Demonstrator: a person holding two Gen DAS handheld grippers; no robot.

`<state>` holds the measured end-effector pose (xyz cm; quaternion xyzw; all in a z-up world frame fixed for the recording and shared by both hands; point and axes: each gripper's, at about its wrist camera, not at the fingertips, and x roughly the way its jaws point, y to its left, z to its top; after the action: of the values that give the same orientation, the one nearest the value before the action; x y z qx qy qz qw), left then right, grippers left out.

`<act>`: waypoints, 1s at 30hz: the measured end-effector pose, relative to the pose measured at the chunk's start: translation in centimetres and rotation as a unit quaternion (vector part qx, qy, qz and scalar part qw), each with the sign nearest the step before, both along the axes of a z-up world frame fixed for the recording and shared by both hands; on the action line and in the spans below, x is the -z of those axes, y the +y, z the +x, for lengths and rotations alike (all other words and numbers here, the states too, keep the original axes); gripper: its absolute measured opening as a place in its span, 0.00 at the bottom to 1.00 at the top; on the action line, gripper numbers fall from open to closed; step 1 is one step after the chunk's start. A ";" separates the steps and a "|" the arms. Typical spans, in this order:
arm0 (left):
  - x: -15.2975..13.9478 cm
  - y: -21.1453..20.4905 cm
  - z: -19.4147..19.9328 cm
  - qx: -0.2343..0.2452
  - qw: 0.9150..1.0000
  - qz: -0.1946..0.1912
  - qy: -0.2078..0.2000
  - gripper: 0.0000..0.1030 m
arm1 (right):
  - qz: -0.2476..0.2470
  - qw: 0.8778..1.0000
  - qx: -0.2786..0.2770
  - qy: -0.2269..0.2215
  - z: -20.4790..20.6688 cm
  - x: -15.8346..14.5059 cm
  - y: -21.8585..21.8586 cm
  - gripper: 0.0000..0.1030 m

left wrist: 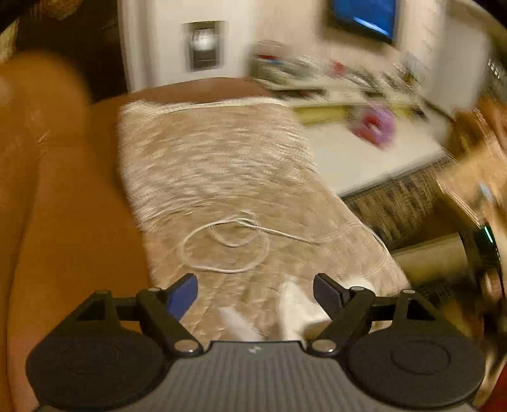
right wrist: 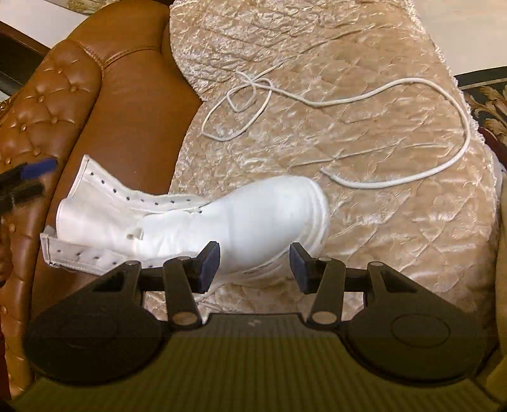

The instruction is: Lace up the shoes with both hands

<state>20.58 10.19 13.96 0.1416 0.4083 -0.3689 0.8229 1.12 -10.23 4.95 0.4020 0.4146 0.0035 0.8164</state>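
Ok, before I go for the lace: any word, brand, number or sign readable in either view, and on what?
None can be read.
White boot: no brand or number visible on the side that shows.
Blue screen: too blurred to read.
Wall panel: too blurred to read.
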 end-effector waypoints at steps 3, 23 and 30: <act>1.3 1.2 1.5 -0.036 0.998 0.014 0.046 0.82 | -0.009 0.998 -0.027 -0.049 -0.6 -1.5 1.4 0.54; 6.1 -0.7 -3.4 0.007 0.991 0.086 0.103 0.31 | -0.238 0.863 -0.362 -0.259 4.6 -8.8 11.8 0.30; 5.1 -1.3 -5.4 -0.022 0.989 0.079 0.125 0.26 | -0.180 0.881 -0.352 -0.260 3.0 -8.2 10.7 0.11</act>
<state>15.21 8.87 8.89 0.1499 0.5390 -0.3322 0.7593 4.15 0.45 13.15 0.0600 0.2951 0.3200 0.8983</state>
